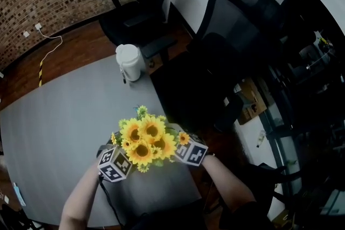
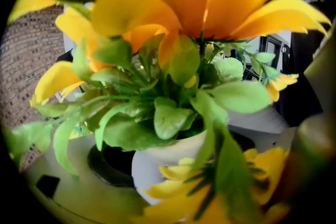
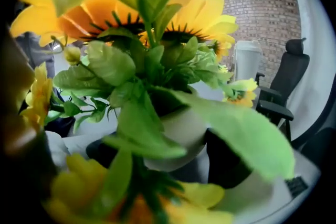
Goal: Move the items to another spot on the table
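Observation:
A bunch of yellow sunflowers (image 1: 144, 140) stands in a small white pot (image 2: 173, 153) near the table's front right edge. My two grippers flank it, and their marker cubes (image 1: 114, 163) (image 1: 192, 152) show on either side of the blooms. In the left gripper view my left gripper (image 2: 178, 157) has the pot between its jaws, with a black pad (image 2: 111, 166) against the pot's side. In the right gripper view my right gripper (image 3: 167, 157) likewise holds the pot (image 3: 181, 131) between dark pads (image 3: 233, 161). Leaves hide much of the contact.
A white lidded cup (image 1: 130, 62) stands at the far edge of the grey table (image 1: 64, 116). Black office chairs (image 1: 145, 2) stand beyond the table's far and right sides. The table's right edge runs close to the pot.

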The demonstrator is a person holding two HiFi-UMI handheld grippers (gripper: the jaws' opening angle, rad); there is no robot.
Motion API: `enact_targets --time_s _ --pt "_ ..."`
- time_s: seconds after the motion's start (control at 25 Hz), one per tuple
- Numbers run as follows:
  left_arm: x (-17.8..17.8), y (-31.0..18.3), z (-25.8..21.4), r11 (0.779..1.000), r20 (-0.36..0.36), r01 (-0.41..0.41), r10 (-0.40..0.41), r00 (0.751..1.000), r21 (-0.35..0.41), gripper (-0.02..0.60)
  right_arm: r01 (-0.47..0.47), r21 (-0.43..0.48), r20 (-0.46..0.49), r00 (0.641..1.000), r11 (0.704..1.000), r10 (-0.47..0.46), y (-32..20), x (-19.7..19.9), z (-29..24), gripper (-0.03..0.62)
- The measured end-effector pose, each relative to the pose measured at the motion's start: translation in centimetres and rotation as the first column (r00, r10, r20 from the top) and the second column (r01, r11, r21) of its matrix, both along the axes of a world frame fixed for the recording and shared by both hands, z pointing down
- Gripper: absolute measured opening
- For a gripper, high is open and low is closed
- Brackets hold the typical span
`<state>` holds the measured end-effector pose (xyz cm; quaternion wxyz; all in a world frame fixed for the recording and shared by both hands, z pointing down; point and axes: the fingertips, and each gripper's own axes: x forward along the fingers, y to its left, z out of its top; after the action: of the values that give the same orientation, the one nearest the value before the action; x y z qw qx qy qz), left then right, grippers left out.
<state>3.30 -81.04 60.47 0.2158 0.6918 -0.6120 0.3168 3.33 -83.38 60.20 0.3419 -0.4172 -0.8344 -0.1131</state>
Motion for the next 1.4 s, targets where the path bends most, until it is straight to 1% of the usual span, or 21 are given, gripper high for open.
enact_targets --time_s 0.32,0.4,0.48,0.6,0.76,0.92,1.04,1.12,1.2,1.28,1.4 --pt "-1.0 -1.6 2.2 0.999 0.023 -0.019 0.020 1.000 -0.026 0.483 -0.045 0.025 -0.016 0.999 0.999 0.046 -1.8 -0.9 2.2 0.476" --pt "-1.5 -1.9 2.7 0.999 0.025 -0.009 0.010 1.000 -0.034 0.482 -0.075 0.008 -0.031 0.997 0.997 0.075 -2.1 -1.2 2.6 0.474" --pt "-2.1 -2.1 3.0 0.999 0.011 0.009 -0.009 1.000 -0.037 0.480 -0.097 -0.018 -0.042 0.994 0.995 0.096 -2.2 -1.7 2.8 0.474" --pt "-2.7 -2.4 3.2 0.999 -0.008 0.019 -0.020 1.000 -0.027 0.480 -0.114 -0.036 -0.044 0.993 0.993 0.112 -2.5 -2.2 2.9 0.475" --pt "-3.0 -3.0 3.2 1.000 -0.009 0.021 -0.021 1.000 -0.009 0.480 -0.135 -0.055 -0.051 0.990 0.989 0.132 -3.0 -2.3 3.1 0.459" --pt "-3.3 -3.5 3.1 0.999 -0.008 0.029 -0.029 1.000 0.015 0.482 -0.162 -0.057 -0.049 0.986 0.985 0.160 -3.7 -2.4 3.1 0.459" --pt "-3.5 -3.7 3.1 0.998 -0.008 0.051 -0.051 0.999 0.028 0.482 -0.194 -0.075 -0.048 0.981 0.978 0.190 -4.1 -2.4 3.3 0.451" --pt "-3.7 -3.4 2.6 0.995 -0.024 0.081 -0.080 0.996 0.049 0.482 -0.207 -0.081 -0.049 0.978 0.975 0.204 -4.2 -2.4 3.5 0.451" --pt "-4.0 -2.7 1.9 0.988 -0.069 0.134 -0.129 0.989 0.074 0.482 -0.211 -0.085 -0.054 0.977 0.974 0.207 -4.0 -2.3 3.5 0.451" --pt "-4.3 -2.1 1.4 0.981 -0.108 0.176 -0.167 0.980 0.085 0.482 -0.224 -0.102 -0.057 0.974 0.969 0.219 -4.1 -2.1 3.4 0.451" --pt "-4.5 -1.3 1.1 0.977 -0.101 0.197 -0.188 0.977 0.081 0.482 -0.263 -0.164 -0.062 0.965 0.951 0.256 -4.4 -2.1 2.8 0.451"
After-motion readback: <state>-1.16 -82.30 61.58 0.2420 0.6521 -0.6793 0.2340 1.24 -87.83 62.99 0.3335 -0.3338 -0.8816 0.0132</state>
